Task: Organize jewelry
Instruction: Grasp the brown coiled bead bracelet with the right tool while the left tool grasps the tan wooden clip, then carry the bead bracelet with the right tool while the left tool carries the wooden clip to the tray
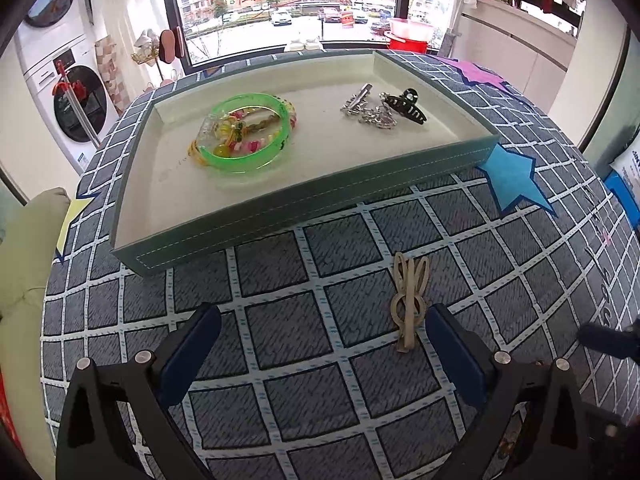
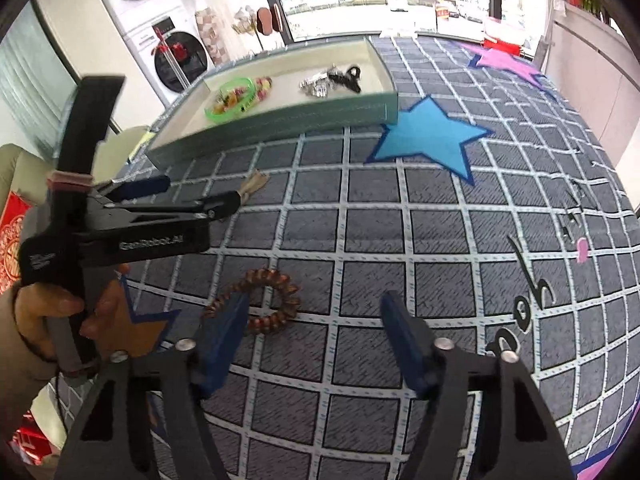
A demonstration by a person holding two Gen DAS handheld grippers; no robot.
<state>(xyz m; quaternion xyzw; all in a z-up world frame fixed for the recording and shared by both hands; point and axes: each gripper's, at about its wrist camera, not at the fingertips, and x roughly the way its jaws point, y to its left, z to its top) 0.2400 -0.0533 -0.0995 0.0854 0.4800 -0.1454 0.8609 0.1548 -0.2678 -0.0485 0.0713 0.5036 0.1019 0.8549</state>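
Your left claw (image 1: 320, 344) stood wide over the grid-patterned carpet (image 1: 280, 320), and the beige looped hair clip (image 1: 409, 304) lay between its pads, close against the right-hand one. Your right claw (image 2: 316, 336) also gaped wide; the brown coiled hair tie (image 2: 260, 300) lay at its left pad (image 2: 224, 340), which covered part of the ring. Beyond the clip sat the green stitched tray (image 1: 304, 216), holding a clear green bangle (image 1: 244, 136) over beaded bracelets, silver clips (image 1: 360, 106) and a black claw clip (image 1: 406, 106). A blue felt star (image 1: 514, 182) touched the tray's corner.
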